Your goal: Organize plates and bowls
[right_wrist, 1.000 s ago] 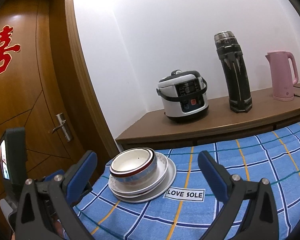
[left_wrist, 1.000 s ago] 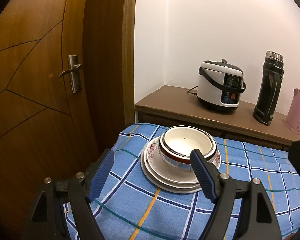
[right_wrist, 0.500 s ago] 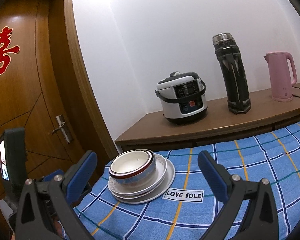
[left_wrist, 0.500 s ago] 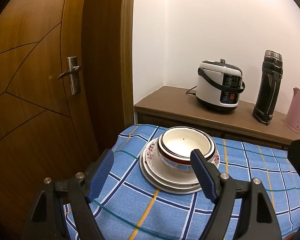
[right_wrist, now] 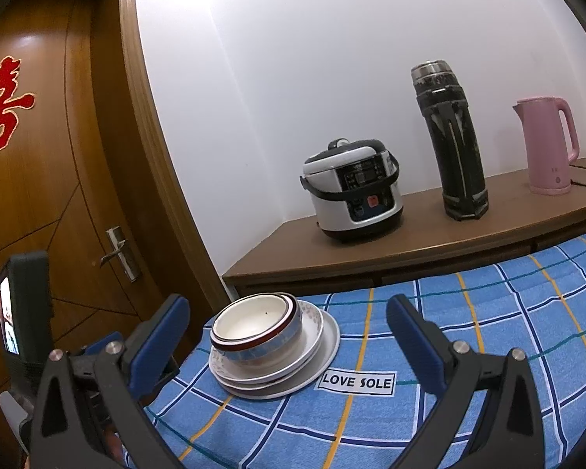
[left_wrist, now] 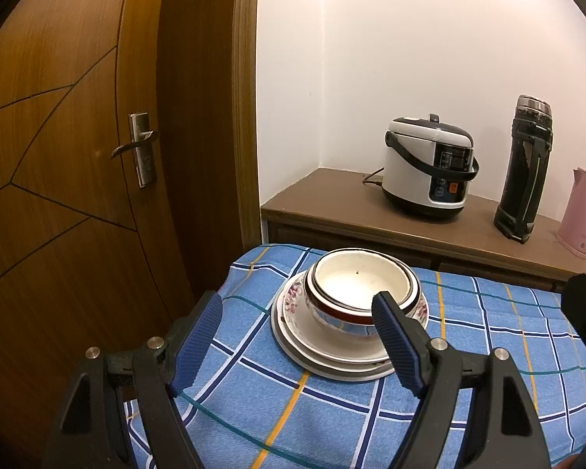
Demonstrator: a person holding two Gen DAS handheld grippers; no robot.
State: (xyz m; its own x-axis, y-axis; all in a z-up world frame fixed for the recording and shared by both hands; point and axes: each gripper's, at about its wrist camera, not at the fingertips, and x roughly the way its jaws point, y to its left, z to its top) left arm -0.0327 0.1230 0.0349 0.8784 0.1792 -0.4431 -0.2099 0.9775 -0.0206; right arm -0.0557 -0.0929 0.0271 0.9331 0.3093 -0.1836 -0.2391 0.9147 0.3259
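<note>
1. Left wrist view: the left gripper (left_wrist: 297,330) hangs over the near part of a table covered with a blue checked cloth (left_wrist: 488,351); its blue-padded fingers (left_wrist: 199,336) are spread wide with nothing between them.
2. Just beyond the fingertips, on the far left part of the cloth, sits a stack of plates (left_wrist: 332,355), with bowls (left_wrist: 363,293) nested on top. The top bowl is white inside with a dark rim and a red band outside. The right finger overlaps the stack's near right edge in the picture; whether it touches cannot be told.
3. To the left stands a wooden door (left_wrist: 58,195) with a metal lever handle (left_wrist: 138,148). Behind the table, a brown sideboard (left_wrist: 332,211) carries a white rice cooker (left_wrist: 429,172), a tall black flask (left_wrist: 523,172) and a pink kettle (left_wrist: 582,215) at the right edge.
4. Right wrist view: the right gripper (right_wrist: 289,334) also stands wide apart and empty, held over the near side of the cloth (right_wrist: 488,332).
5. The plates (right_wrist: 316,359) and bowls (right_wrist: 254,324) lie between its fingertips in the picture but farther away, near the table's far left corner. A white label reading LOVE SOLE (right_wrist: 356,382) lies on the cloth just right of the stack.
6. On the sideboard (right_wrist: 410,242) stand the rice cooker (right_wrist: 351,195), flask (right_wrist: 453,140) and kettle (right_wrist: 547,144), left to right, well apart from the dishes. The door (right_wrist: 39,195) bears a red paper character (right_wrist: 0,105).
</note>
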